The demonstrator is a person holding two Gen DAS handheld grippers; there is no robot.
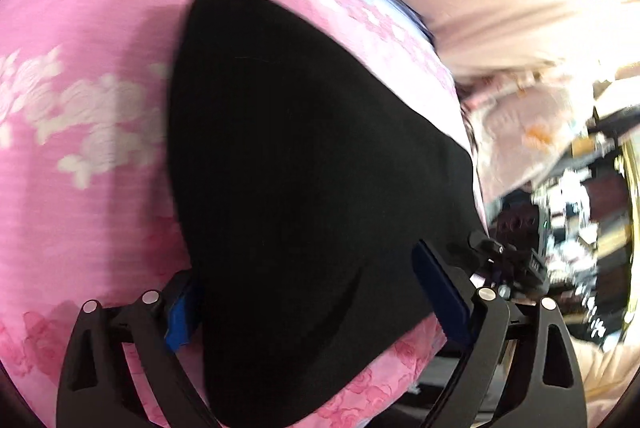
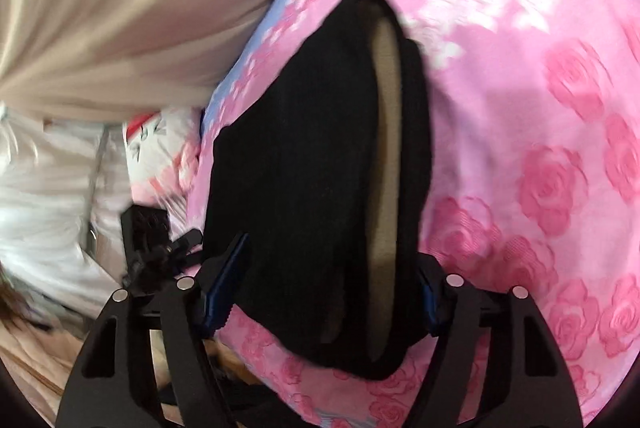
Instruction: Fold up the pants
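Black pants on pink bedsheet (near bed edge); left gripper, right gripper both spread wide.

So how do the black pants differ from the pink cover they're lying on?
The pants are plain black, while the bedspread is pink with a rose pattern. The pants are a narrow bundle between the open fingers of the left gripper and right gripper; the bedspread spreads wide beneath. The pants show a tan lining; the bedspread shows none. Both are soft fabric.
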